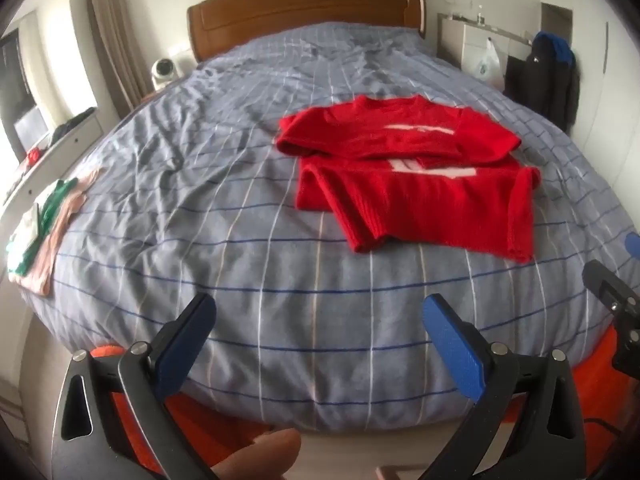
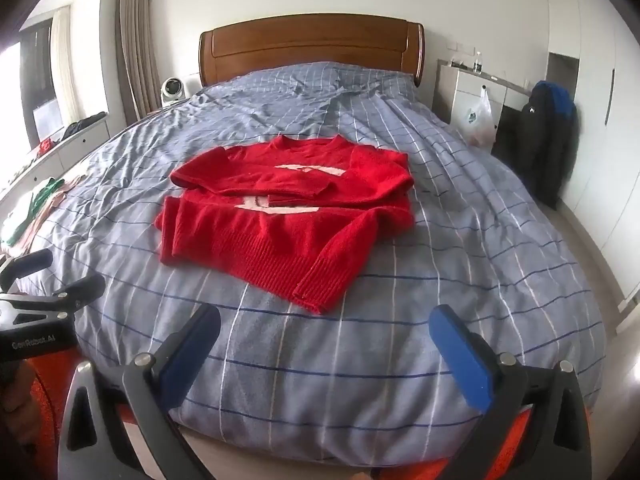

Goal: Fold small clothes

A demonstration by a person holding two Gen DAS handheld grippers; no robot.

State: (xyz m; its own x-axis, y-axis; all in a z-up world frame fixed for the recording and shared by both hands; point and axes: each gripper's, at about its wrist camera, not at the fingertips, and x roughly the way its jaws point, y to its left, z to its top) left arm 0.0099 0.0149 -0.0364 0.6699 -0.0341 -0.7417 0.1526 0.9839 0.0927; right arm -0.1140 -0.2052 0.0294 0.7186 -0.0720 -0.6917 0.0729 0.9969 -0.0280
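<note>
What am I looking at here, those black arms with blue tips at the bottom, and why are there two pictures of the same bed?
There is no robot: a person holds a two-finger gripper in each hand, each carrying a camera that looks along its fingers. One picture comes from the left gripper, the other from the right gripper. Both are wide open and hold nothing. On the blue-grey checked bedspread lies a red knitted sweater with a white pattern, its sleeves folded across the front. A small pile of pink, green and white clothes sits at the bed's left edge.

A sweater [image 2: 280, 216] lies mid-bed on the duvet [image 2: 400, 360], before the headboard [image 2: 312, 44]. A clothes pile [image 1: 44, 228] sits at the bed's left edge; a jacket [image 2: 540, 152] hangs right.
</note>
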